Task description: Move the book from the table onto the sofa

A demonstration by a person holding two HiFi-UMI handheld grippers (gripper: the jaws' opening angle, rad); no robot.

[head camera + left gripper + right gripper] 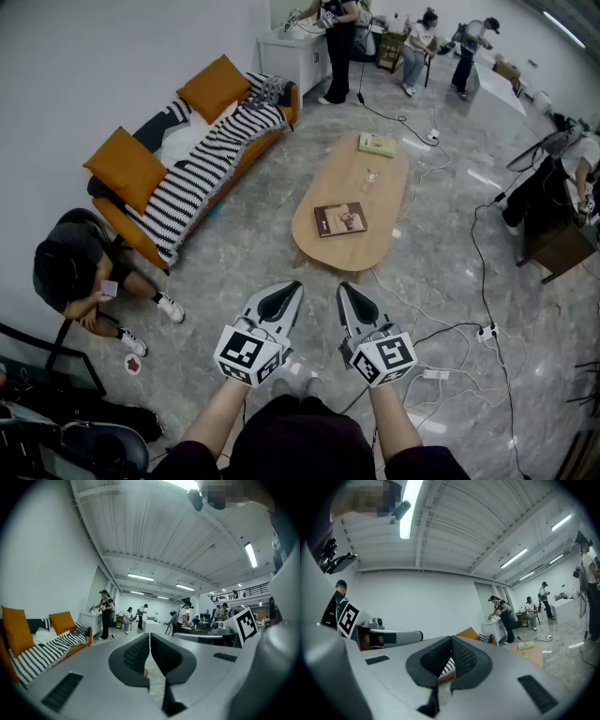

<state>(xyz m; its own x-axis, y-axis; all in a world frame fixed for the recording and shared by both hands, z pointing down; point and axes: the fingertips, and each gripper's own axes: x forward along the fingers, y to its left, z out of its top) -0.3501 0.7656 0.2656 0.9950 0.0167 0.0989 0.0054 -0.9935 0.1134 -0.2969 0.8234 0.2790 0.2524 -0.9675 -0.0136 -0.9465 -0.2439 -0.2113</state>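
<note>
Left gripper [294, 285] and right gripper [343, 287] both empty, book [340, 219] on the worktop [370, 183].
Grippers side by side above the floor, short of the worktop's near end, each with jaws pressed together and nothing between them. Brown book lies flat at the near end of the oval wooden worktop; a greenish book [377, 144] lies at the far end. Sofa [141, 239] with striped blanket [202, 169] stands left of the worktop, apart from it. A person [73, 272] crouches by the sofa's near end.
</note>
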